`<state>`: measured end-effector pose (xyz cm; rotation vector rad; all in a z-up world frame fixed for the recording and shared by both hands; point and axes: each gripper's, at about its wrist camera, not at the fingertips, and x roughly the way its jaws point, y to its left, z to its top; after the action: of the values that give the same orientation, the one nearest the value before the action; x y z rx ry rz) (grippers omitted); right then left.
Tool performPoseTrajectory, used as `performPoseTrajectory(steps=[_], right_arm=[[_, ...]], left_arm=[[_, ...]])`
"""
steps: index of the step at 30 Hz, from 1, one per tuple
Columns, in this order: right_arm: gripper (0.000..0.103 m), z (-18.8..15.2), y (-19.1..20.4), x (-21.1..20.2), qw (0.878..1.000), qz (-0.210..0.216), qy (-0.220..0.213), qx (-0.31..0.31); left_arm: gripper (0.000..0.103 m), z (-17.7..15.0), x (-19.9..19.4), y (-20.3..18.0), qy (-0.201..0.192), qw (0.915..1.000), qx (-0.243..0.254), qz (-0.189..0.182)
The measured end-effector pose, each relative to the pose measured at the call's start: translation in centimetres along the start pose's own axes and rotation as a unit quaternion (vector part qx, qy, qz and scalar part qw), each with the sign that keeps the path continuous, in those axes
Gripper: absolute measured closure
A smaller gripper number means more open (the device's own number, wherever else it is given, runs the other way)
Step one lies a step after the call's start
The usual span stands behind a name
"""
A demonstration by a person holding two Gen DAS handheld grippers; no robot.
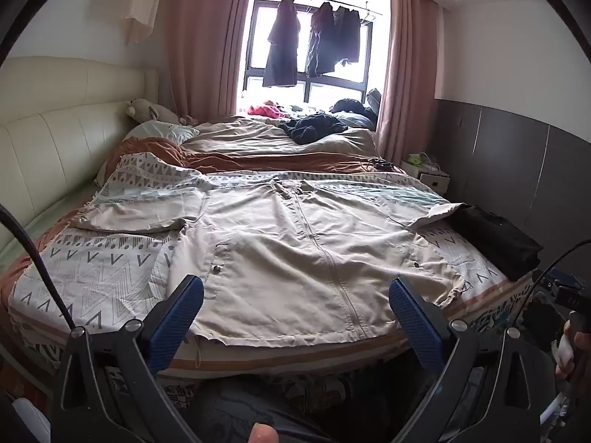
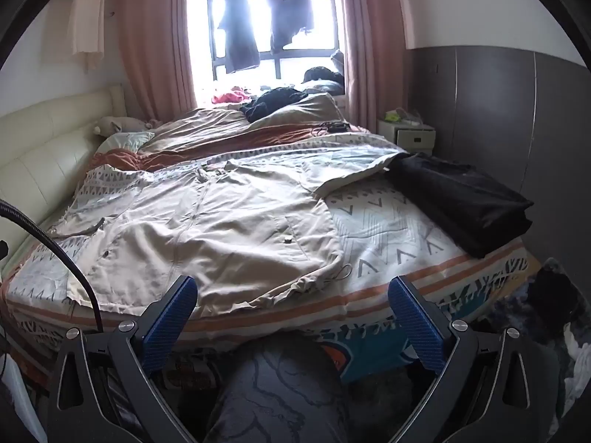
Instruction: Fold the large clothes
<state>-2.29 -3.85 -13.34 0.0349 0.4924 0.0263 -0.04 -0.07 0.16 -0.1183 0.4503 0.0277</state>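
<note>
The left gripper [image 1: 295, 308] and right gripper [image 2: 293, 306] both tilt slightly downward. Each has its blue-padded jaws spread wide apart, with nothing held between them.

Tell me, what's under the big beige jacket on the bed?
The beige jacket lies spread flat on a patterned blanket with grey zigzags, which shows on both sides. Whatever lies under the jacket's middle is covered, so it cannot be seen.
</note>
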Motion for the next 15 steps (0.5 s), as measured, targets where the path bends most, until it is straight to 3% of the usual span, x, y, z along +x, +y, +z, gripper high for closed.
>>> performPoseTrajectory(steps=[4, 15], right_arm=[[0.000, -0.6, 1.0, -0.4, 1.000, -0.005, -0.024, -0.010], [0.000, 1.6, -0.3, -0.7, 1.000, 0.007, -0.011, -0.010]], left_arm=[[0.000, 0.4, -0.6, -0.5, -0.006, 0.9999, 0.011, 0.004], [0.000, -0.1, -2.1, -0.1, -0.005, 0.9999, 0.007, 0.008]])
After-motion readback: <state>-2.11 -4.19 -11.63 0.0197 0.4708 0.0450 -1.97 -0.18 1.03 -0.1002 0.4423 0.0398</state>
